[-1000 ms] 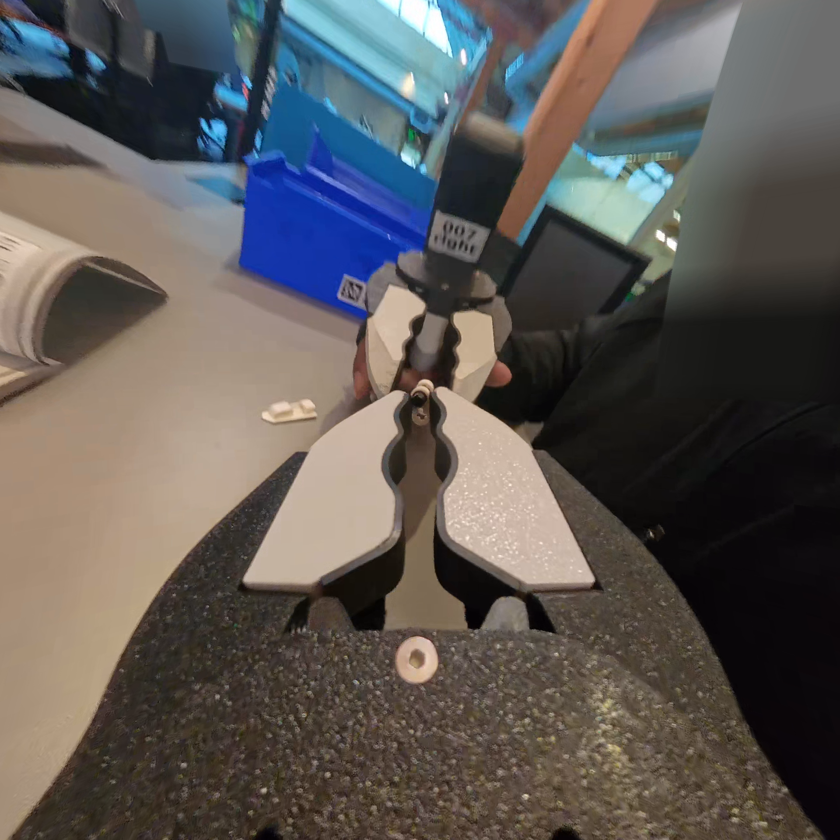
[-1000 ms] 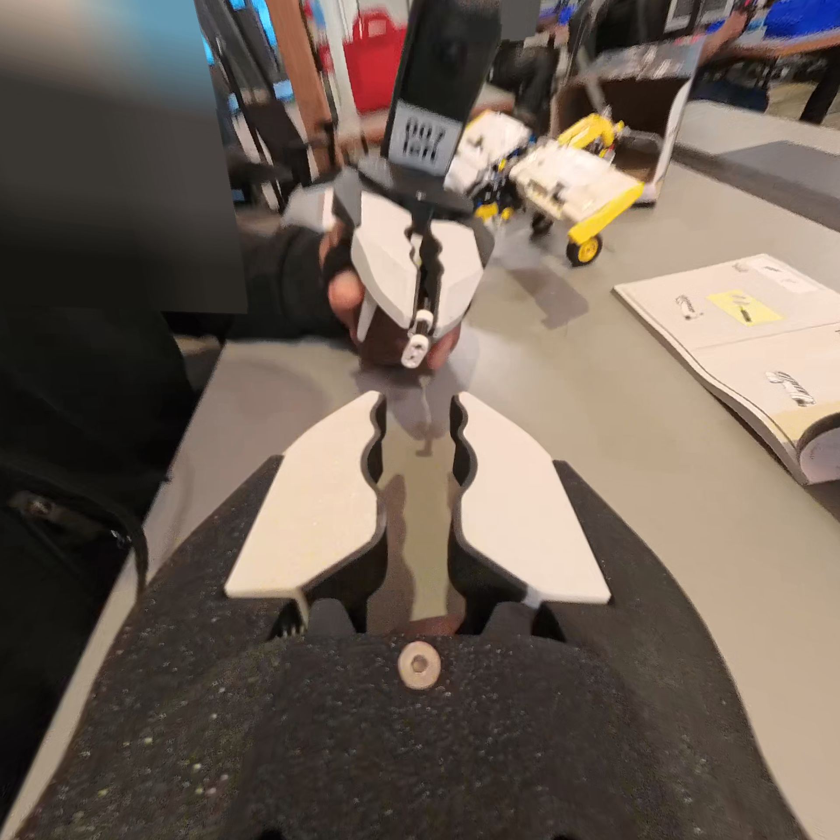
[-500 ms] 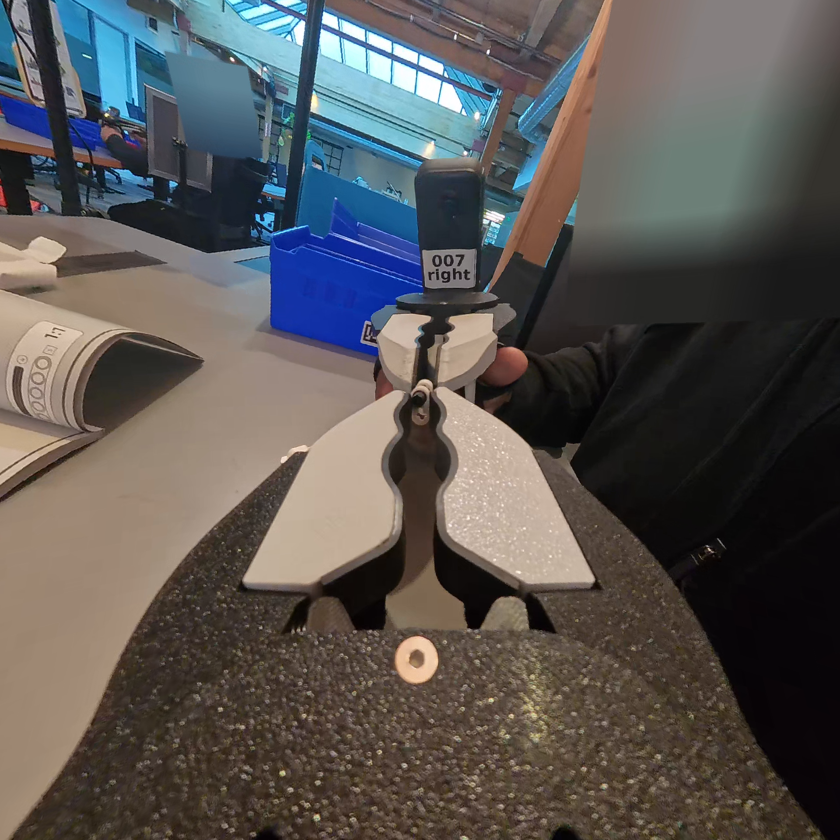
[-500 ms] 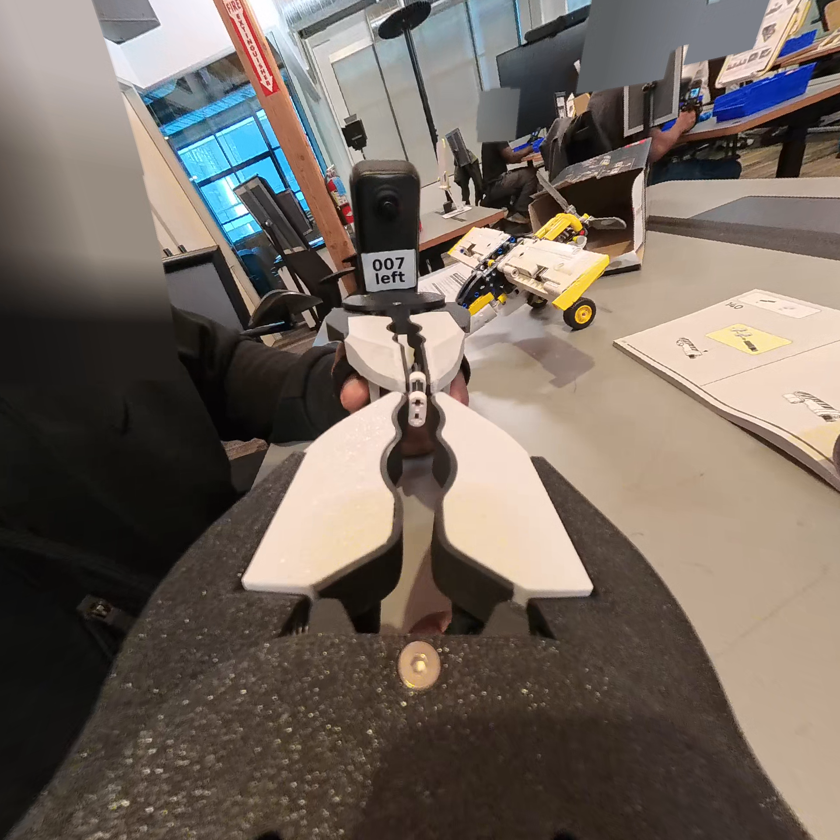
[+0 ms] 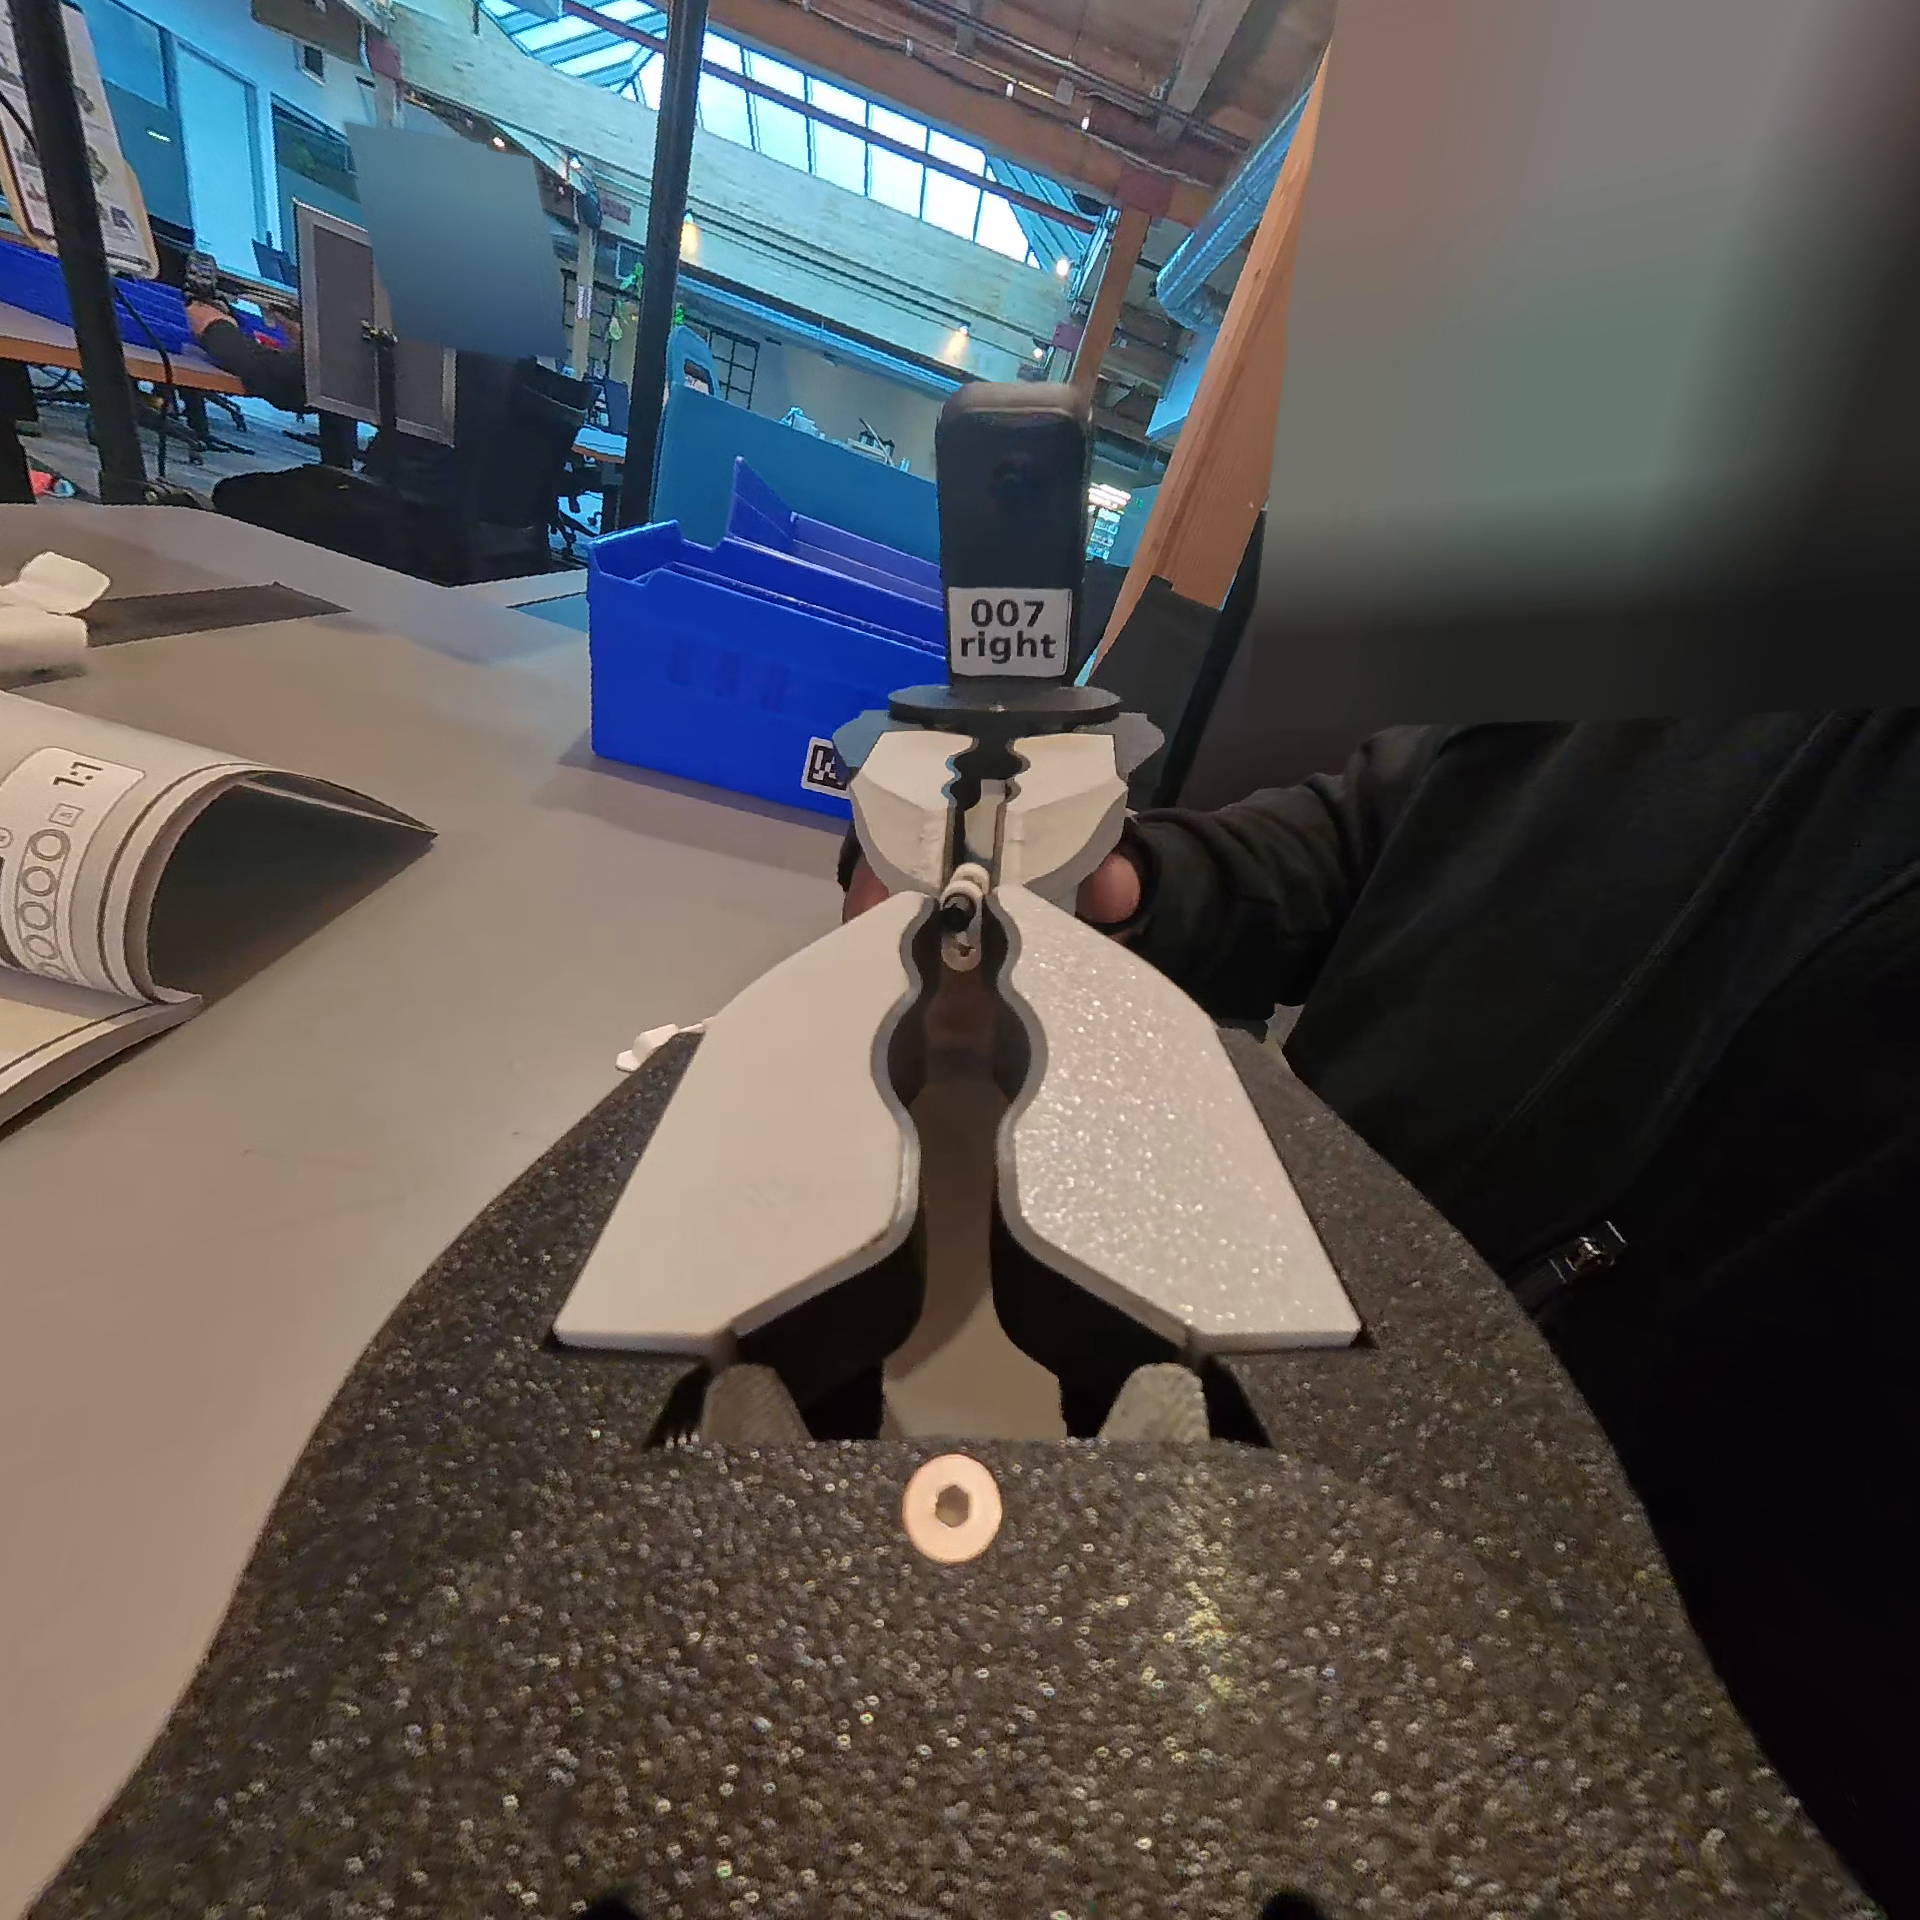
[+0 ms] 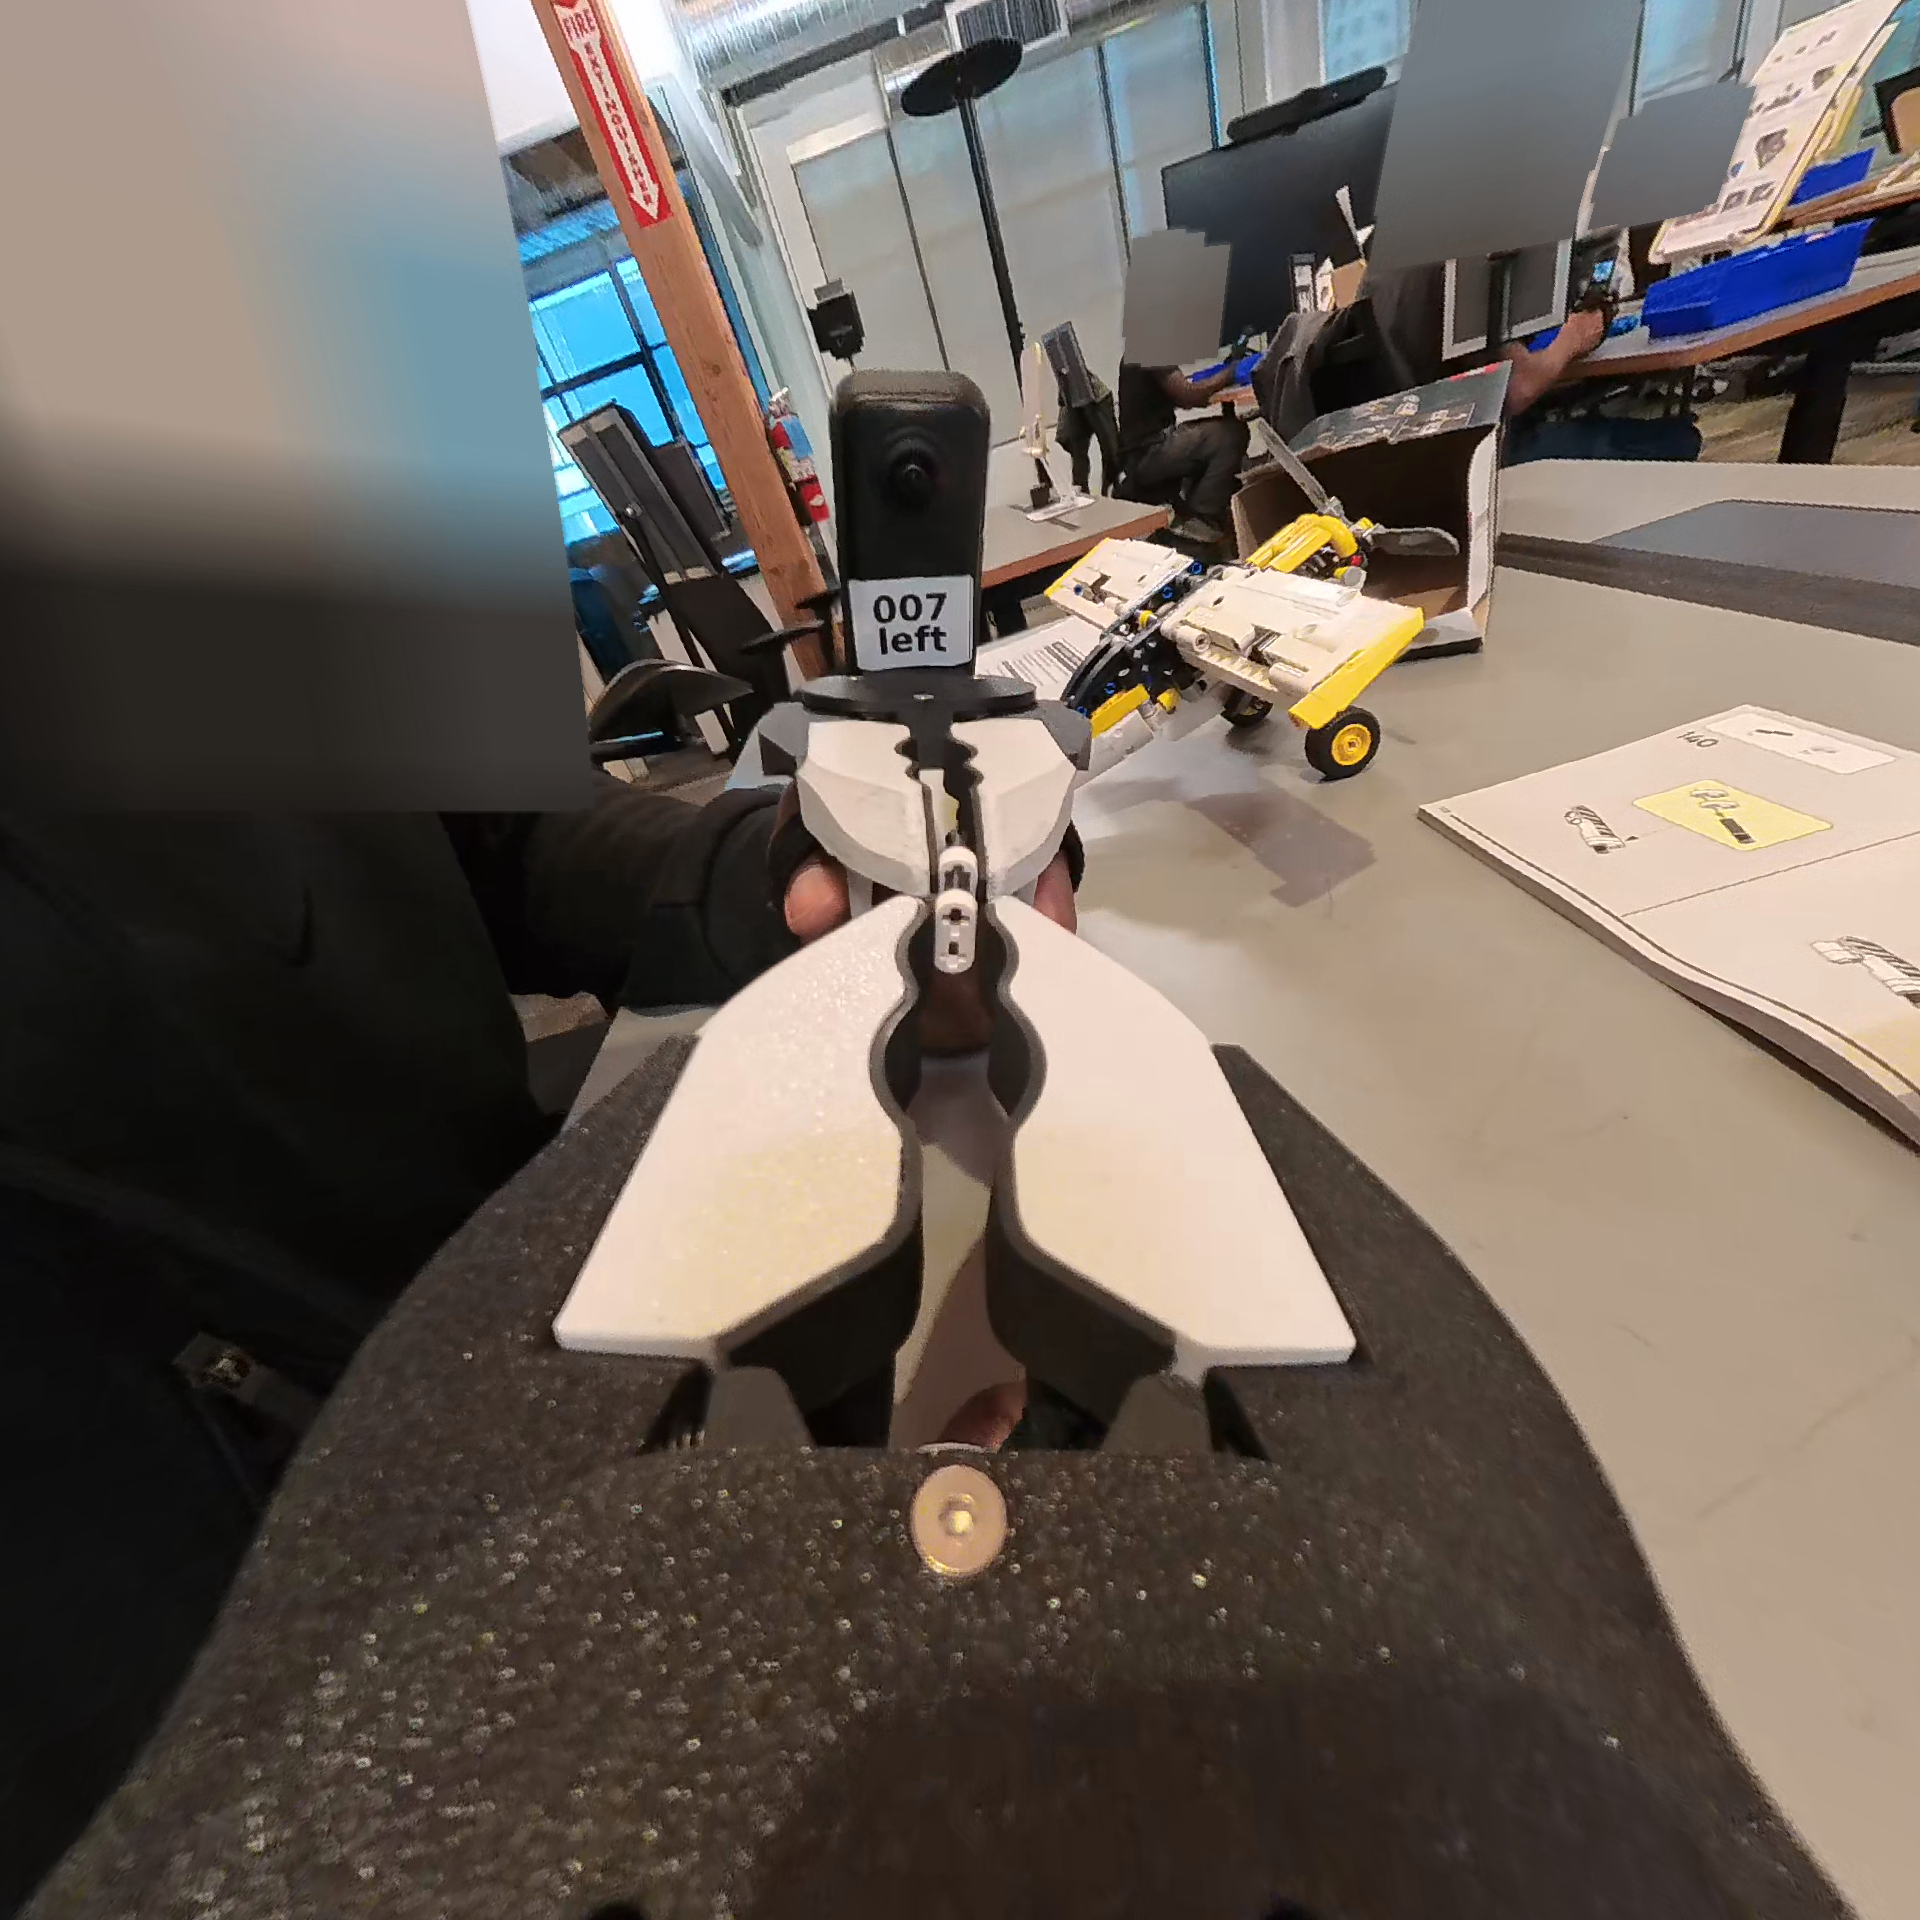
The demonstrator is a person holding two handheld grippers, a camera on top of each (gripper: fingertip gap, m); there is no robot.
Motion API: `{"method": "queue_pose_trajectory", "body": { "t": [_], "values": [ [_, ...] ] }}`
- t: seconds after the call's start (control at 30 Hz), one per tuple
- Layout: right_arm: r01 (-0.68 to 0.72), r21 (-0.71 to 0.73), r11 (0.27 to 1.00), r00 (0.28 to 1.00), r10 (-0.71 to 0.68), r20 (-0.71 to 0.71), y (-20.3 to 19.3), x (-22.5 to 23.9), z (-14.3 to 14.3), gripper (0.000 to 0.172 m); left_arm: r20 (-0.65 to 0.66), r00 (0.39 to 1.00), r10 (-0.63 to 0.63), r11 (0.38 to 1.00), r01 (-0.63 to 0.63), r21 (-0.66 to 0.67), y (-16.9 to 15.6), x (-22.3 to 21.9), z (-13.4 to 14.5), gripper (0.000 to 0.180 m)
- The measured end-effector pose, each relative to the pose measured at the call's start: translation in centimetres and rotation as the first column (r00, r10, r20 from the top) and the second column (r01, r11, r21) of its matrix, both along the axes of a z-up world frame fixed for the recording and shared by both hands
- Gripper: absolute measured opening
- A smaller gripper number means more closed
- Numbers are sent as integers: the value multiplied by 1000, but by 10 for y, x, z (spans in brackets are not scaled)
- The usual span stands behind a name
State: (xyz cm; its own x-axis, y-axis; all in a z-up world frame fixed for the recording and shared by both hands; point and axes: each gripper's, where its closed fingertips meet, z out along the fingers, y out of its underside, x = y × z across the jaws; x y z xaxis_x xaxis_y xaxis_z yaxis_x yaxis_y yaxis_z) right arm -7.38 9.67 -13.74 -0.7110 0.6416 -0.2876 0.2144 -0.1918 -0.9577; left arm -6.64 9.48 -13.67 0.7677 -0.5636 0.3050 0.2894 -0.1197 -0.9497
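My two grippers face each other tip to tip above the grey table (image 5: 364, 1091). My left gripper (image 5: 961, 928) is shut on one end of a small white connector piece with a black pin (image 5: 954, 914). My right gripper (image 6: 951, 928) is shut on the other white connector (image 6: 953, 928) of the same small assembly. The right wrist view shows the left gripper (image 6: 954, 862) pinching its white end (image 6: 956, 862) just beyond my own tips. The left wrist view shows the right gripper (image 5: 977, 878) closed on the far white end (image 5: 971, 883). Gloved hands hold both grippers.
A blue bin (image 5: 748, 675) stands behind the right gripper. An open instruction booklet (image 5: 94, 914) lies at the left and a loose white piece (image 5: 649, 1034) sits on the table. A white and yellow brick-built plane (image 6: 1247, 634), a cardboard box (image 6: 1382, 499) and the booklet (image 6: 1714, 883) show in the right wrist view. My two grippers' fingertips are within a few centimetres of each other.
A second ago my right gripper was open short of the piece the left held out. It moved in and shut on the white end. Both have since stayed still.
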Motion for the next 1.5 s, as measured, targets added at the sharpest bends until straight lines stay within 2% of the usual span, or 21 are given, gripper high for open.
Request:
{"method": "queue_pose_trajectory", "body": {
  "t": [0.37,0.87,1.07,1.27,1.43,1.5],
  "values": [
    [-27,19,999,1000,28,-15,-2,4,-2,7,-23,999,-36,999,35,-42,-2,6,-5,8],
    [-128,72,989,991,125,48,-8,15,-13,6,-65,987,-145,982,136,-133,-4,20,-18,7],
    [-87,71,994,995,83,57,-1,9,-14,7,-49,993,-105,986,98,-133,1,15,-17,8],
    [-54,43,998,998,52,44,9,7,-8,7,44,997,-63,993,67,-98,-4,-4,-7,8],
    [-67,59,996,997,64,53,3,7,-12,7,-56,995,-84,987,75,-143,-1,9,-19,11],
    [-72,63,995,996,69,56,2,7,-13,7,-59,995,-77,987,68,-143,0,9,-19,5]
  ]
}}
